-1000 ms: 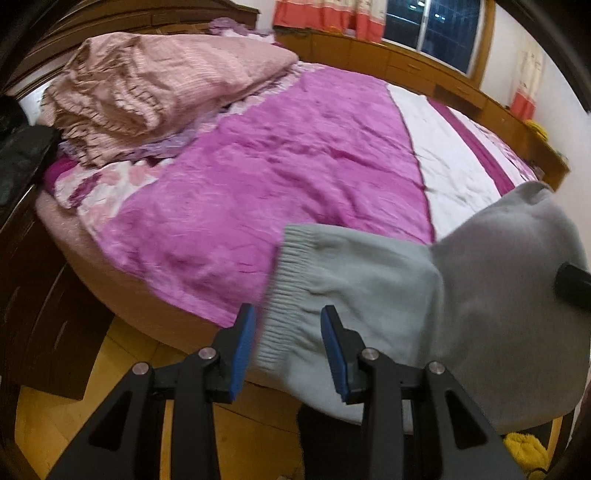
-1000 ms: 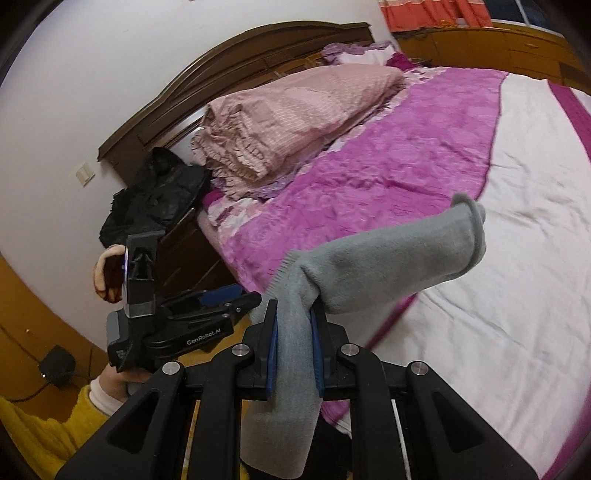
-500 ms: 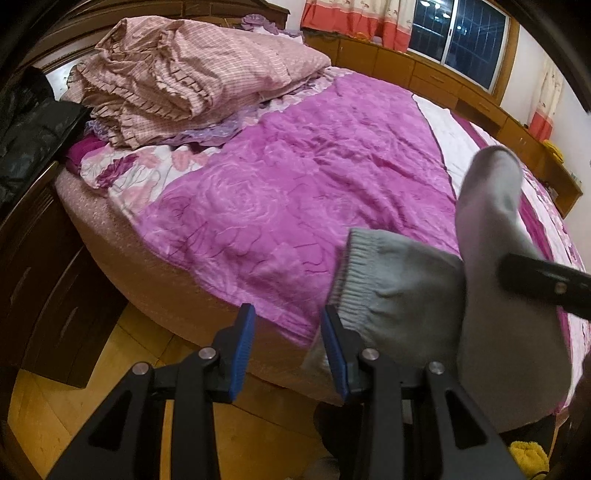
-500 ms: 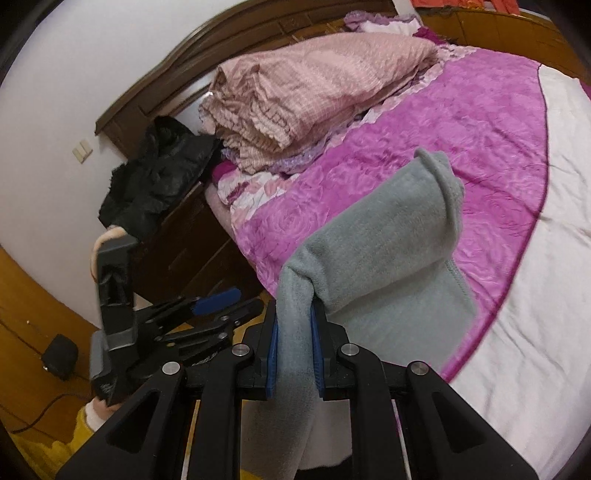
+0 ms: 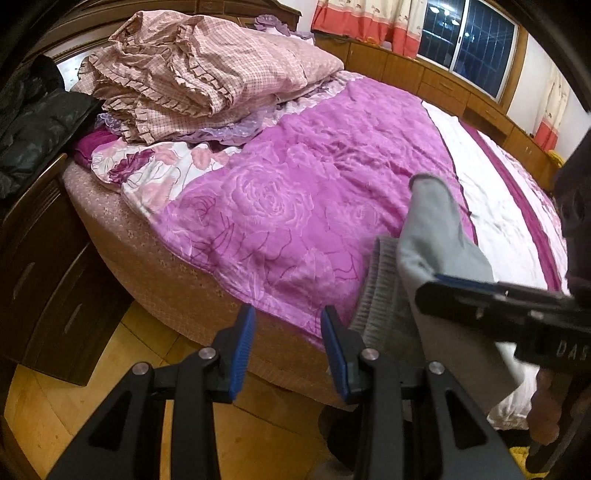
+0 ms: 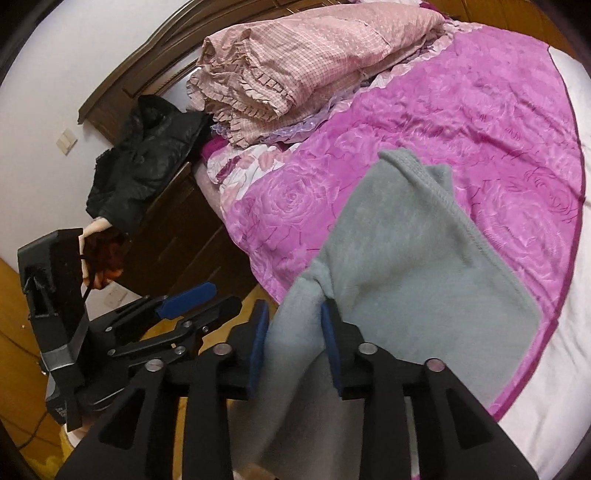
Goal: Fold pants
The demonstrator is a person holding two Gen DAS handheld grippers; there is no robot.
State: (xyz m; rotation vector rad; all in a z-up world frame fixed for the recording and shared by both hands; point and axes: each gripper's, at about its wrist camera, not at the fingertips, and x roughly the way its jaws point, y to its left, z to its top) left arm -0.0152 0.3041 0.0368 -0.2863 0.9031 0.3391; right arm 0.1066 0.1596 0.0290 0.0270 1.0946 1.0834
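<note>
The grey fleece pants (image 6: 417, 273) lie partly on the purple bed cover near the bed's edge, with a fold hanging down off it. My right gripper (image 6: 293, 328) is shut on a bunched part of the pants at the bed's edge. In the left wrist view the pants (image 5: 432, 243) show at the right with a ribbed cuff (image 5: 376, 291), held by the right gripper (image 5: 480, 295). My left gripper (image 5: 286, 332) is open and empty, just left of the cuff, over the bed's edge. It also shows in the right wrist view (image 6: 184, 299).
A purple rose-patterned cover (image 5: 295, 192) spreads over the round bed. A pile of pink checked bedding (image 5: 207, 70) lies at its head. A black jacket (image 6: 144, 158) lies on a dark wooden nightstand (image 5: 40, 266). Wooden floor (image 5: 110, 373) lies below. A window and curtains (image 5: 461, 33) stand behind.
My left gripper has let the cuff go and drawn left of it. My right gripper has carried the pants forward, and more grey cloth now lies spread on the cover.
</note>
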